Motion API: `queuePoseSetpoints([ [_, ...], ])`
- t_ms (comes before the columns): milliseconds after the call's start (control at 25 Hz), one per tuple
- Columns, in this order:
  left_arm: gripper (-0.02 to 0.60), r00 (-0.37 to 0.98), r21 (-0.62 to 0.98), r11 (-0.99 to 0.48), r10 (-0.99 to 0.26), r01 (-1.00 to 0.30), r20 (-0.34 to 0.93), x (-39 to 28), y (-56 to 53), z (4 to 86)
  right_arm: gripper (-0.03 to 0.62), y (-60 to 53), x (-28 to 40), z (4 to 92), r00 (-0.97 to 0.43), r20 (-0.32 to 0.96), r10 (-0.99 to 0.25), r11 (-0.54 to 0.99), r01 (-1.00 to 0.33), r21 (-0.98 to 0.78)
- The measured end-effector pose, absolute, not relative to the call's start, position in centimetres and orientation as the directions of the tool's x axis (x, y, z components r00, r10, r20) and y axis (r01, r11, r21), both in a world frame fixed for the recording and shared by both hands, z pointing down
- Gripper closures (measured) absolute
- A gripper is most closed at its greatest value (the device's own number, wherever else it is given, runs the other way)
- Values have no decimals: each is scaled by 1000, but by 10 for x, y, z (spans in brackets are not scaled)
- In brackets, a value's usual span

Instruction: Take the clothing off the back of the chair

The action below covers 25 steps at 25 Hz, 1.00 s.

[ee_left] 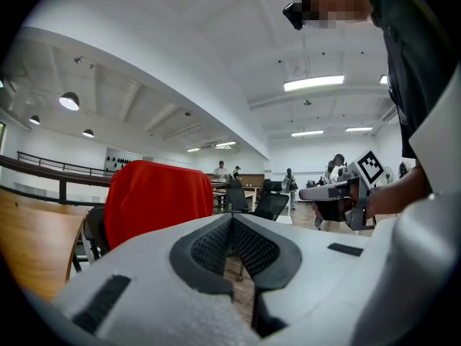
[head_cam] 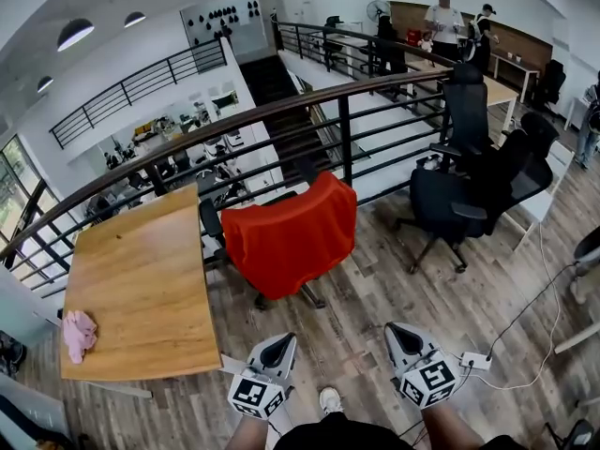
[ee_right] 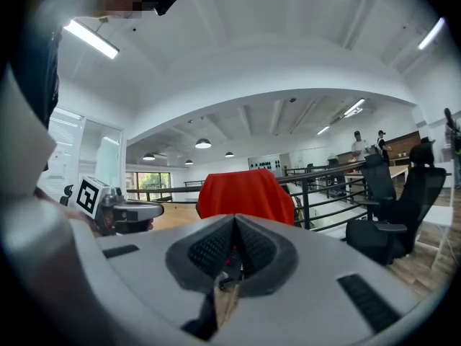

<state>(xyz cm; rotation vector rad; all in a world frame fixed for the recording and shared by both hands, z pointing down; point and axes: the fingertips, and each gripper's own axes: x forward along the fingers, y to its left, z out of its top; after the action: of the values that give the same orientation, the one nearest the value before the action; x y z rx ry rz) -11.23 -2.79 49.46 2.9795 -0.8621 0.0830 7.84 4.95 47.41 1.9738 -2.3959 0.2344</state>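
Observation:
A red garment (head_cam: pixel 291 235) hangs over the back of a black office chair (head_cam: pixel 211 223) pushed up to the wooden table (head_cam: pixel 141 289). It also shows as the red garment (ee_left: pixel 155 197) ahead in the left gripper view and the red garment (ee_right: pixel 245 193) in the right gripper view. My left gripper (head_cam: pixel 280 340) and right gripper (head_cam: pixel 400 331) are held side by side near the bottom of the head view, well short of the chair. Both are shut with nothing between the jaws. Each gripper points level toward the garment.
A pink cloth (head_cam: pixel 79 334) lies on the table's near left corner. A black railing (head_cam: pixel 347 134) runs behind the chair. More black office chairs (head_cam: pixel 469 190) stand to the right. A white power strip (head_cam: pixel 473 360) and cables lie on the wood floor. People (head_cam: pixel 445 22) stand far back.

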Motion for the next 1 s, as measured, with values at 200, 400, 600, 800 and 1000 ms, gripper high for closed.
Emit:
queuePoseSetpoints([
  [200, 566, 836, 44, -834, -548, -549, 46, -119, -68, 497, 588, 7, 69, 480, -214, 135, -967, 203, -975, -93],
  [400, 566, 837, 45, -836, -546, -546, 31, -127, -97, 496, 588, -27, 55, 469, -222, 125, -967, 214, -974, -73],
  [600, 566, 824, 46, -823, -566, -566, 28, -140, -115, 495, 588, -47, 53, 471, -219, 135, -966, 212, -975, -67],
  [800, 566, 807, 29, -807, -589, -590, 48, -150, -132, 495, 588, -70, 62, 464, -217, 111, -970, 211, -975, -65],
  [1000, 566, 790, 14, -790, -613, -614, 29, -148, -155, 489, 588, -97, 86, 465, -217, 104, -970, 211, -975, -66],
])
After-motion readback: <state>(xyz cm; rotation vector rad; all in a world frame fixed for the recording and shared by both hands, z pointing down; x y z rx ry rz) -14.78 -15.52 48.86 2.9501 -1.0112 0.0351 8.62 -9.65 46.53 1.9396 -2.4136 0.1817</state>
